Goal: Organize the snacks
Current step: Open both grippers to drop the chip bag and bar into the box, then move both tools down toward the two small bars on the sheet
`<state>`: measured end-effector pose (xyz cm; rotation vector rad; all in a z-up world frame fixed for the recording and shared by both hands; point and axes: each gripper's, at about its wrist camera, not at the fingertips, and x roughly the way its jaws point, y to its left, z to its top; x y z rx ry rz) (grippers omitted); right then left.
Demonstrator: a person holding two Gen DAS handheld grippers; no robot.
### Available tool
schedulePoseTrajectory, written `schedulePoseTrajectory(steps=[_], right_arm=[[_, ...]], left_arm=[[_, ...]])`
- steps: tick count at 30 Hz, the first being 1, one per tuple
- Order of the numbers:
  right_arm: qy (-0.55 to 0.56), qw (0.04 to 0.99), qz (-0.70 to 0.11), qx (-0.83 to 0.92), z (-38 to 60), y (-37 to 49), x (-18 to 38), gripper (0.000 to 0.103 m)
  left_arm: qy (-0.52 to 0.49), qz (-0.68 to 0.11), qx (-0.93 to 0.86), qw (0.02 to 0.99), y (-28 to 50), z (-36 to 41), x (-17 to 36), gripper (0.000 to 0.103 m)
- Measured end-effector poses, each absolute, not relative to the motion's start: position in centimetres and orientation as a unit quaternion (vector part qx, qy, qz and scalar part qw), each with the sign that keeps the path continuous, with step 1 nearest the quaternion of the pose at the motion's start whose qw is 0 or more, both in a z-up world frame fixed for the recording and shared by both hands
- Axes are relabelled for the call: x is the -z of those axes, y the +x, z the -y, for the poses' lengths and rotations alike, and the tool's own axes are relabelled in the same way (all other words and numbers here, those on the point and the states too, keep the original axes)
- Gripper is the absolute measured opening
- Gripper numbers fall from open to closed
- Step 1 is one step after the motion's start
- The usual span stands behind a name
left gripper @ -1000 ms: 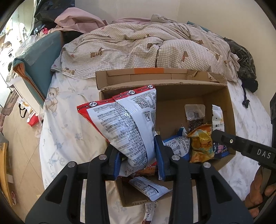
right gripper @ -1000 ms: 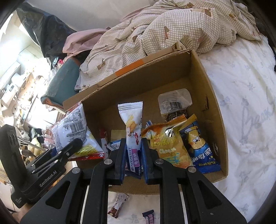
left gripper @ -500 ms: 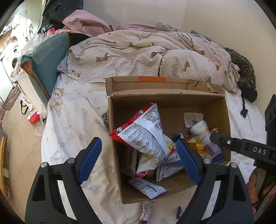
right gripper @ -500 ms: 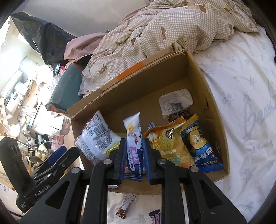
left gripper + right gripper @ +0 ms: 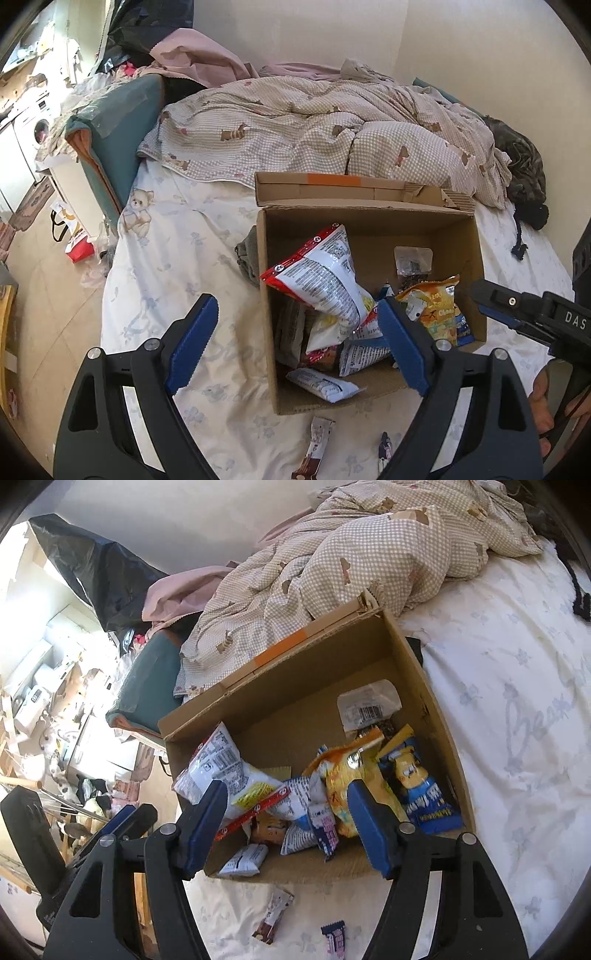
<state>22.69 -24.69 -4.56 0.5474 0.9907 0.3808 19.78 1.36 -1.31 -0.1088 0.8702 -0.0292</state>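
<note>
An open cardboard box (image 5: 369, 216) (image 5: 413, 657) sits on the bed and holds several snack packs. A large red and white bag (image 5: 321, 280) (image 5: 221, 764) leans in its left part. A slim white and pink pack (image 5: 327, 829) lies among the snacks beside an orange bag (image 5: 432, 306) (image 5: 343, 775) and a blue pack (image 5: 417, 786). My left gripper (image 5: 295, 343) is open and empty above the box's near left corner. My right gripper (image 5: 286, 825) is open and empty over the box's near edge. Two small bars (image 5: 314, 443) (image 5: 275, 915) lie on the sheet in front of the box.
A checked duvet (image 5: 332, 125) is heaped behind the box. A teal cushion (image 5: 114, 122) stands at the bed's left edge, with floor clutter beyond. The right gripper's body (image 5: 532, 317) shows at the right of the left wrist view.
My left gripper opened and dropped the red and white bag into the box, then drew back. My right gripper opened and let the slim white and pink pack fall among the snacks.
</note>
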Motion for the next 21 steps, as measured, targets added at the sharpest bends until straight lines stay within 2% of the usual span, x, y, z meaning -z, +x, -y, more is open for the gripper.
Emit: schedulePoseTrajectory(steps=[8,21], right_arm=[[0.245,0.831,-0.468,-0.171,24.9,20.0,3.9,0.071],[0.247,0.811,-0.512,-0.14,25.1,15.7,6.1,0.071]], left_arm=[[-0.077,-0.43,0.012,0.899,17.8,-2.6,0.9,0.086],[-0.069,-0.477,0.0,0.876,14.2,-3.2,2.8,0.086]])
